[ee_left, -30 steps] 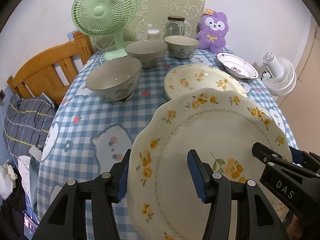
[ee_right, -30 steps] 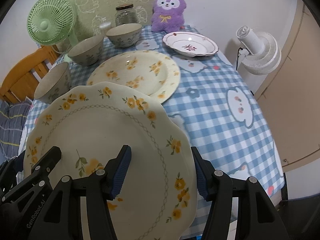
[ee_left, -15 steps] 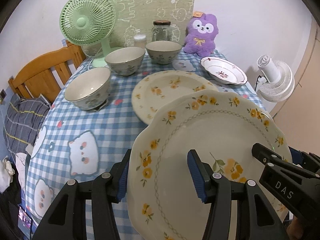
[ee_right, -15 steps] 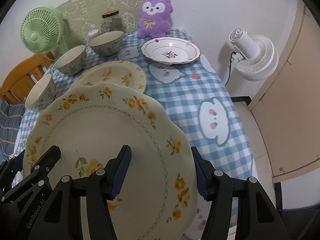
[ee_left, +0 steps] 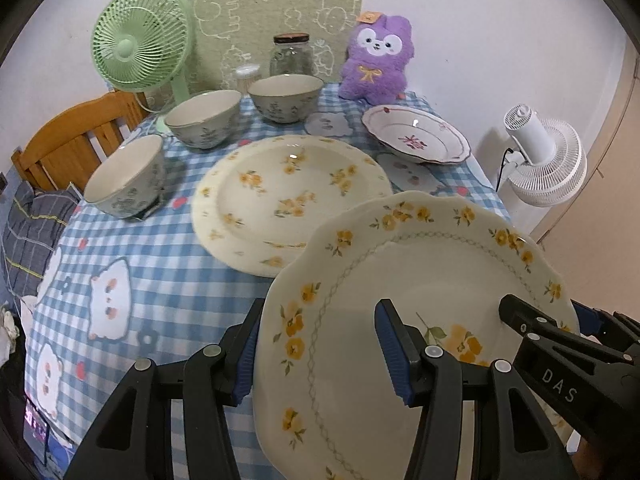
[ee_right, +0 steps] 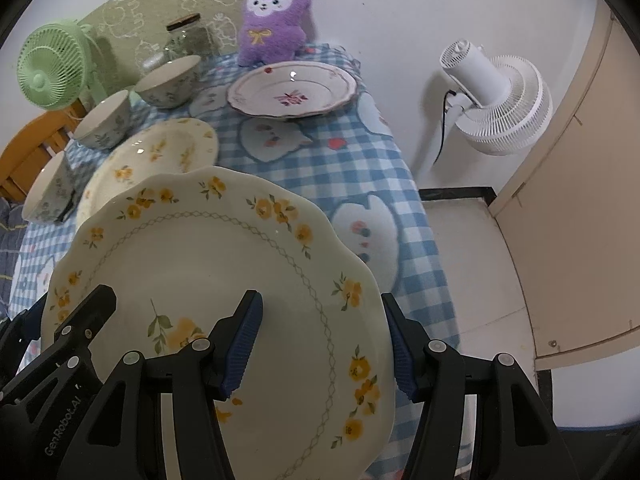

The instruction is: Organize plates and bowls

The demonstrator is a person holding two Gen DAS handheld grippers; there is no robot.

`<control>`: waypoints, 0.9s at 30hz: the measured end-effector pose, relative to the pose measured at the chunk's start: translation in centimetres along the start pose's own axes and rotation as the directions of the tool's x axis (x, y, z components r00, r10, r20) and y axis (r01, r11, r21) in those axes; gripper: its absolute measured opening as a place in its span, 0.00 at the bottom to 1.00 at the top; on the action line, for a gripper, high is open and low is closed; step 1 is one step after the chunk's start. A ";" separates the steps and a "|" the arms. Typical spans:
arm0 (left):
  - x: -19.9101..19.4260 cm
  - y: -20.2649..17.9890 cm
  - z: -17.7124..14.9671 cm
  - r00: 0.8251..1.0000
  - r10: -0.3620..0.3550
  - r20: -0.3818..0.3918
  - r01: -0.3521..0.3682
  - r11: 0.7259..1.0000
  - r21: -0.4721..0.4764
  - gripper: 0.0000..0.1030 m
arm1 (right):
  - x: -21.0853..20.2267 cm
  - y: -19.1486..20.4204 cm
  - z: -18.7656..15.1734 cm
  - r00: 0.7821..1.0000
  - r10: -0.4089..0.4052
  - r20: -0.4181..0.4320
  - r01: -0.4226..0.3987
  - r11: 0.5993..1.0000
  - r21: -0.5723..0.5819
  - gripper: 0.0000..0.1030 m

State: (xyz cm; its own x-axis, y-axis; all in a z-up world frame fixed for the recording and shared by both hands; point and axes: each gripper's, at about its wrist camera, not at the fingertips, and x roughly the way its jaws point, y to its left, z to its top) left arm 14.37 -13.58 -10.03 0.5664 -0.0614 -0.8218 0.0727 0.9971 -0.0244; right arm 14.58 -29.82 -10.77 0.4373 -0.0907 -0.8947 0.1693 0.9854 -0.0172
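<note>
Both claws are on the same scalloped plate (ee_left: 420, 280), the one with yellow flowers round its rim, and it hangs tilted in the air over the near edge of the counter (ee_left: 160, 280). The left claw (ee_left: 320, 350) clamps the plate's left rim, one blue pad underneath at 9 o'clock and the other on top. In the right wrist view the right claw (ee_right: 324, 344) grips the opposite rim the same way, one pad on the face, one beneath the edge at 3 o'clock.

From the left camera, at 12 o'clock of the held plate, a second yellow-flowered plate (ee_left: 292, 196) lies flat on the blue checked cloth, its near edge hidden behind the raised one. Further off at 1 o'clock sits a white dish with a red flower (ee_left: 416, 140). Three grey-patterned bowls (ee_left: 204, 118) run in a curve from 10 to 12 o'clock, all upright, each apart from its neighbour.

Along the far edge stand a green fan (ee_left: 140, 44), a glass jar (ee_left: 291, 56) and a purple plush toy (ee_left: 376, 64). A white fan (ee_right: 496, 100) stands off the counter at 2 o'clock in the right view.
</note>
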 end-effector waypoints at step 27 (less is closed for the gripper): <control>5.4 -4.5 -2.4 0.995 0.036 -0.092 -0.039 0.999 -0.033 0.52 | 5.3 -3.9 -0.9 0.998 0.017 -0.056 -0.018 1.000 -0.009 0.60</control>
State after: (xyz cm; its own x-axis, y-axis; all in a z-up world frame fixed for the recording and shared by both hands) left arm 15.08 -18.31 -15.71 0.4907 -0.0209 -0.8711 0.0237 0.9997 -0.0107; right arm 15.43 -33.98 -15.91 0.3902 -0.0655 -0.9184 0.1534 0.9881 -0.0053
